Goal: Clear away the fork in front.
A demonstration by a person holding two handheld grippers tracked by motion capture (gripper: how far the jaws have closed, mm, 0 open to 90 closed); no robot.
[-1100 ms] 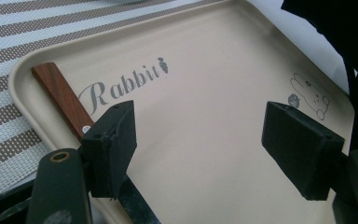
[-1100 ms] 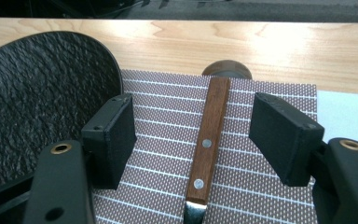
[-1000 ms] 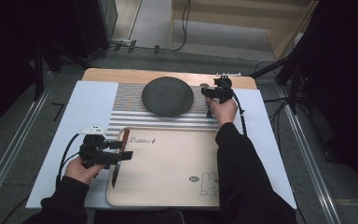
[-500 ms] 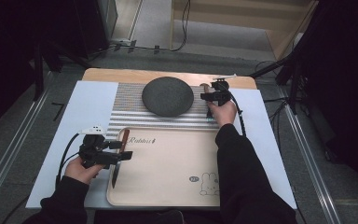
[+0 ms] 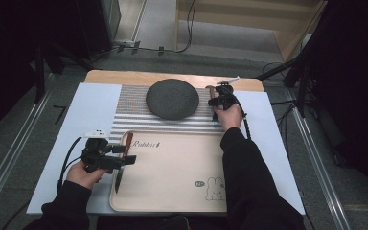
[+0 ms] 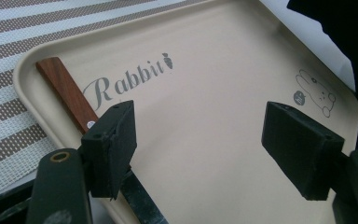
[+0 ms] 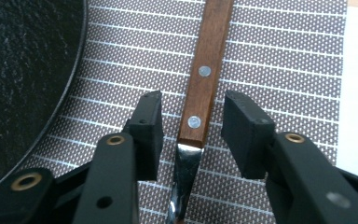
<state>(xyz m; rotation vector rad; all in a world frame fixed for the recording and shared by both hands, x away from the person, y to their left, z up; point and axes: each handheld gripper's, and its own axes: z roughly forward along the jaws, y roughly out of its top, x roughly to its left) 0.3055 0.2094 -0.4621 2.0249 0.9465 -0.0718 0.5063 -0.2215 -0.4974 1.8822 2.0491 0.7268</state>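
Our right tool (image 7: 193, 126) has just been narrowing around the wood-handled utensil (image 7: 205, 70), pads not yet touching. We judge a pickup is near. Our left tool (image 6: 198, 140) gapes wide over the tray (image 6: 205, 93).

The high view looks forward and down over the whole table. Each gripper view sits close: left over the beige plastic tray (image 6: 214, 116), right over the brown-and-white striped woven placemat (image 7: 279, 70), both probably matching spots overhead.

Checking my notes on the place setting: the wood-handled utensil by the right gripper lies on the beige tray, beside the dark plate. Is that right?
Not quite. The wood-handled utensil by the right gripper lies on the striped placemat, not on the beige tray; the right gripper view shows the stripes under it. It does lie beside the dark plate.
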